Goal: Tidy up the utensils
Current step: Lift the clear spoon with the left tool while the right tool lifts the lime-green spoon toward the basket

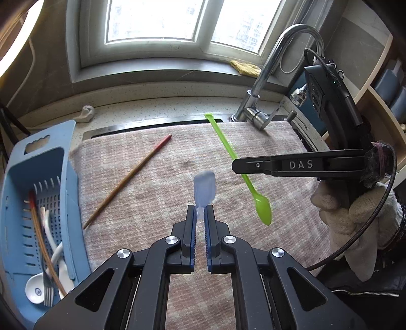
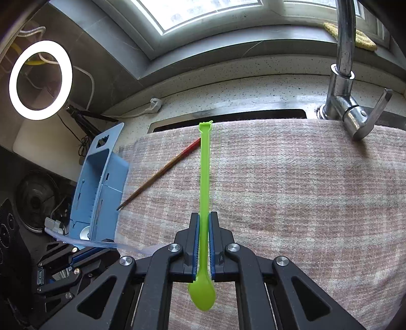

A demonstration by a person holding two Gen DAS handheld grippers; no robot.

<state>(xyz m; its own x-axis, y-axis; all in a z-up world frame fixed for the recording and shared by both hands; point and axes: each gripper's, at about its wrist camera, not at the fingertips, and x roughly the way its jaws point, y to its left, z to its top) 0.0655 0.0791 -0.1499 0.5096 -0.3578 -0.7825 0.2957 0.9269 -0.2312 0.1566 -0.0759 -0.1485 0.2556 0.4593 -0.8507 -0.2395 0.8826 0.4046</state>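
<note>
So, kitchen scene: speckled tabletop (image 1: pixel 152 101) under a window (image 1: pixel 157 22), with a pinkish checked towel (image 1: pixel 157 177) spread over the sink area. Chrome faucet (image 1: pixel 264 83) stands at the towel's far right; a yellow rag (image 1: pixel 244 67) lies on the sill behind it. Lit ring light (image 2: pixel 40 80) at far left in the right wrist view.

Blue basket (image 1: pixel 38 193) sits just left of the towel, touching its edge. Inside: a white spoon (image 1: pixel 35 286), a fork (image 1: pixel 48 286), a chopstick (image 1: pixel 43 243), plus another white utensil, type unclear.

Left gripper (image 1: pixel 200 215) is clamped on a translucent bluish spoon (image 1: pixel 204 193), held by one end with the rest sticking out forward above the towel; blurred, so which end is pinched is unclear. From the right wrist view the same spoon (image 2: pixel 101 245) shows as a pale strip running toward the left gripper (image 2: pixel 54 226) at lower left.

Right gripper (image 2: pixel 204 223) is clamped on a green spoon (image 2: pixel 204 177), pads on the handle, bowl toward the camera, handle end pointing away. Left wrist view shows the green spoon (image 1: pixel 228 152) off the towel, slanted, bowl lowest, pinched in the right gripper (image 1: pixel 236 166). A white-gloved hand (image 1: pixel 355 210) holds that gripper.

One loose chopstick (image 1: pixel 127 180), red at the far end, lies diagonally on the towel's left part, near the basket, apart from both grippers.
</note>
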